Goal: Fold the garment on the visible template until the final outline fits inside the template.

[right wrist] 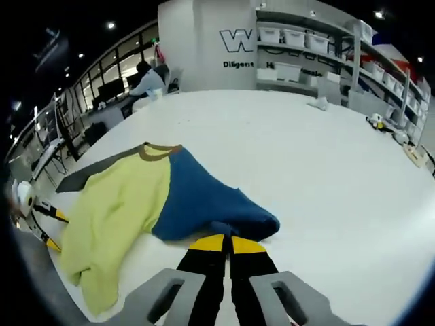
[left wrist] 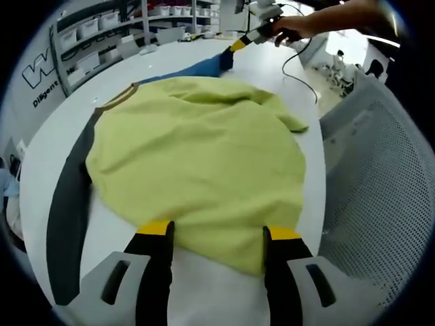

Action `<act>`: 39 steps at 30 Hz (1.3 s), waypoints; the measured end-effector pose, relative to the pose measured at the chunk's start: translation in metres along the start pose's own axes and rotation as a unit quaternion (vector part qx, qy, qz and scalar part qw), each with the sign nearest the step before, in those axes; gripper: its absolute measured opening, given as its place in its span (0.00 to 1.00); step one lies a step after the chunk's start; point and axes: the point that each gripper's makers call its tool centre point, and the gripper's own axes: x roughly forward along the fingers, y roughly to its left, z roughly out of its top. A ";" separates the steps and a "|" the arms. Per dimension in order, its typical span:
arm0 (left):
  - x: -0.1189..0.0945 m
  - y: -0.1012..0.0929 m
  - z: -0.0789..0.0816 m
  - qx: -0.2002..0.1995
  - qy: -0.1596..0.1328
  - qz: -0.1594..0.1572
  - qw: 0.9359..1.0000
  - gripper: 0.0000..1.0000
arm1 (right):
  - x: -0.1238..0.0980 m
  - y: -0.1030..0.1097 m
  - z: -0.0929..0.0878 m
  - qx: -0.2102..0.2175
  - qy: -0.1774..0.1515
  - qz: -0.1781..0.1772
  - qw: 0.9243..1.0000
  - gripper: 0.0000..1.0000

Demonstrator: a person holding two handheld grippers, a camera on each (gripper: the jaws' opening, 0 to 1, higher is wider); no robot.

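Observation:
A yellow-green garment (left wrist: 197, 149) with a blue part (left wrist: 197, 68) and a brown collar (left wrist: 119, 98) lies spread on the white table over a dark grey template (left wrist: 68, 204). My left gripper (left wrist: 219, 229) is open at the near hem, its jaws wide apart with the cloth edge between them. My right gripper (right wrist: 228, 243) is shut on the bunched blue sleeve (right wrist: 224, 210), low over the table. In the left gripper view the right gripper (left wrist: 230, 56) pinches the blue cloth at the far end, held by a hand (left wrist: 292, 30). The left gripper (right wrist: 51, 231) shows at the yellow hem.
A grey mesh chair (left wrist: 380, 190) stands close to the table's right edge. A black cable (left wrist: 299, 75) trails across the table. Shelves with bins (right wrist: 306, 41) line the back wall. Small items (right wrist: 319, 103) lie at the far table edge. A person (right wrist: 146, 78) sits at a desk.

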 end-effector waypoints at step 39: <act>0.002 -0.002 0.001 -0.009 -0.010 0.006 1.000 0.51 | -0.072 -0.133 -0.045 -0.020 0.077 -0.145 0.986 0.00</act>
